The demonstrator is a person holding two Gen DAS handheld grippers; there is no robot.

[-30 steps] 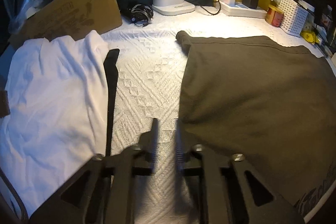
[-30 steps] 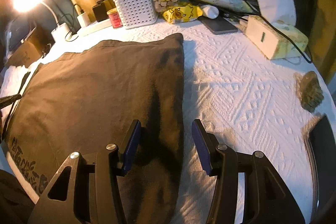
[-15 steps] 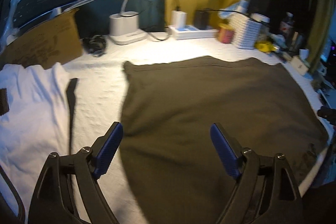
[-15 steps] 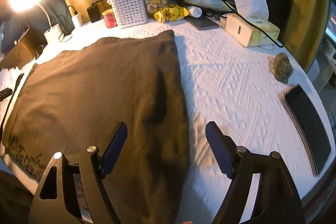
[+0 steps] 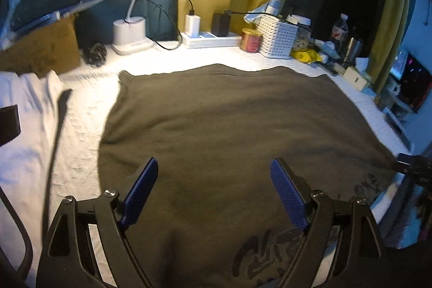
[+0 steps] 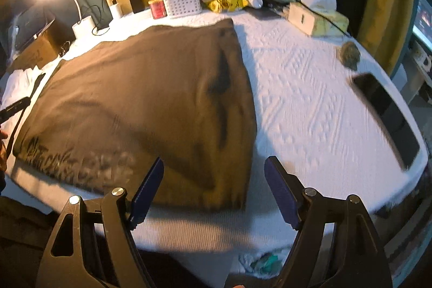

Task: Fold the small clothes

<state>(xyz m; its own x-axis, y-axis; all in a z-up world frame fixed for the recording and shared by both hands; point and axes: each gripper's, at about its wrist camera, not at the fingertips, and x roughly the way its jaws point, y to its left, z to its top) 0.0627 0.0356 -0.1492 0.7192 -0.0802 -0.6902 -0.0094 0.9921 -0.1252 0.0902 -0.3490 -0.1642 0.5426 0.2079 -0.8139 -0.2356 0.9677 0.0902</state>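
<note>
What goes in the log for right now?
left gripper: open, empty | right gripper: open, empty | brown garment: flat on table

the dark print (image 5: 266, 258) on the olive garment (image 5: 229, 120) is cut off by the bottom edge and unreadable. in the right wrist view the garment's near edge (image 6: 189, 196) is smeared by motion blur. the white cloth (image 5: 24, 131) runs off the left edge.

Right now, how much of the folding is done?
Done: the brown shirt lies flat in a folded rectangle on the white cover. In hand: nothing; the left tool and right tool are open and empty. Left: probably another fold, then the white garment beside it.
</note>
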